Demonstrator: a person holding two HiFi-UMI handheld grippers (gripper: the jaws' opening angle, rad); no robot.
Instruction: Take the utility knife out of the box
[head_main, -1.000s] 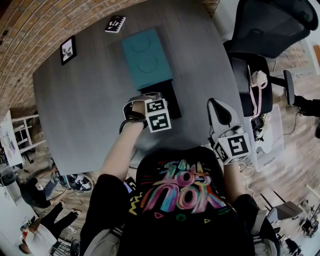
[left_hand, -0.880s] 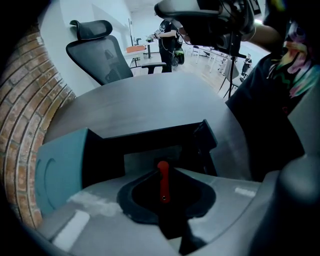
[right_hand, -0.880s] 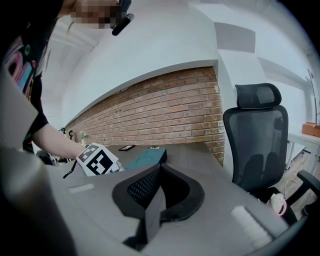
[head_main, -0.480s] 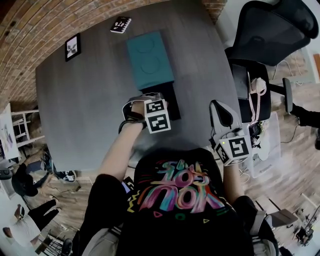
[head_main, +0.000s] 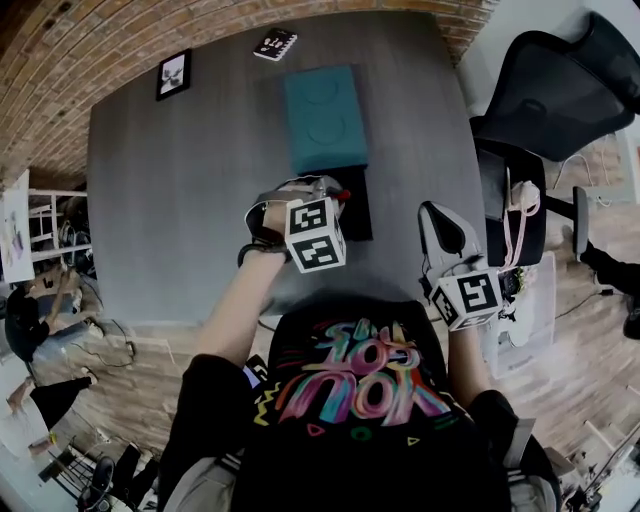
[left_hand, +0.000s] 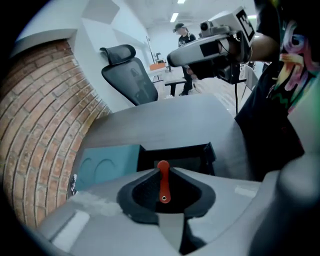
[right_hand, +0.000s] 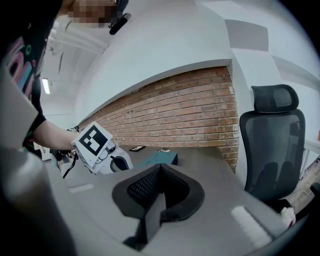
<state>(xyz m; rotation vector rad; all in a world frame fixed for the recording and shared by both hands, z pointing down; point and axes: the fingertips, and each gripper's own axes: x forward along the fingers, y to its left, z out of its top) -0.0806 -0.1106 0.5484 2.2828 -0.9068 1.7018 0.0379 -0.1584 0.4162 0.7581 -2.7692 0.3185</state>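
Note:
A slim red utility knife (left_hand: 163, 181) stands upright between the pads of my left gripper (left_hand: 163, 172), which is shut on it. In the head view its red tip (head_main: 344, 194) shows at the left gripper (head_main: 330, 190), just above the open black box (head_main: 358, 208). The box (left_hand: 175, 156) lies below the jaws, with the teal lid (left_hand: 107, 165) flat on the table beside it. My right gripper (head_main: 440, 225) hovers at the table's near right edge. Its jaws (right_hand: 159, 175) meet with nothing between them.
On the grey table (head_main: 180, 200) the teal lid (head_main: 325, 118) lies behind the box. A small black card (head_main: 275, 44) and a framed picture (head_main: 173, 73) sit at the far edge. A black office chair (head_main: 560, 90) stands to the right. People are on the floor at left.
My left gripper has risen and tilted, and the red knife tip now shows above the box. The right gripper has stayed in place.

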